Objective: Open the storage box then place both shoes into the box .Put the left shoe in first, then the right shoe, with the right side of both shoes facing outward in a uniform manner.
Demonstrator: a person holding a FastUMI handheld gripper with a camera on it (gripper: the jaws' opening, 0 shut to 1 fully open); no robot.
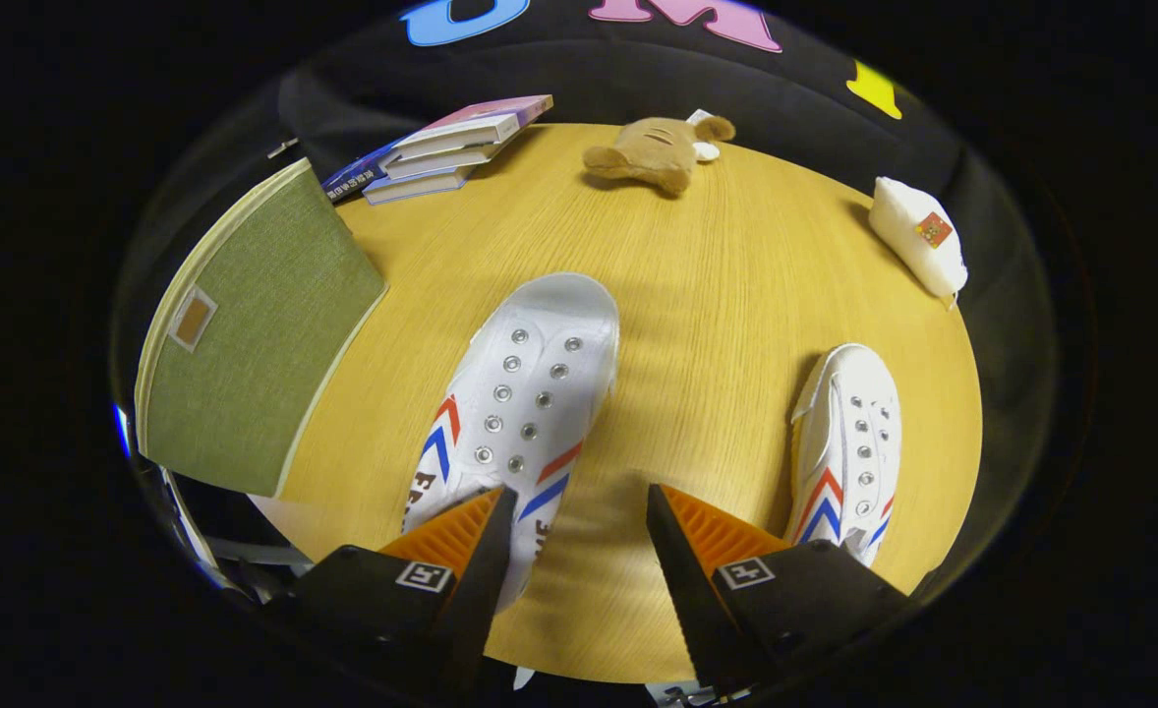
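White canvas marks both shoes on your wooden desk (697, 295), each with metal eyelets, no laces, and red and blue chevrons along the sides. Your claw (579, 521) stands wide open with nothing between its fingers, and bare desk shows in the gap. The nearer shoe (530, 393) lies with its long axis running away from you, toe pointing toward the far side and leaning slightly right; its heel end passes under your left finger (461, 536), which overlaps it in the view, though you cannot tell whether they touch. Dark lettering runs along its side, too cut off to read. The second shoe (849, 442) sits well apart to the right, just beyond your right finger (712, 536), toe also pointing away. The green fabric storage box (255, 334) stands to the left of the nearer shoe, its lid shut, with a small tan label patch on the cloth; its contents are hidden. Beyond the shoes lie a stack of books (441, 147), a brown plush toy (658, 152), and a white pouch (918, 236) with a small red label.
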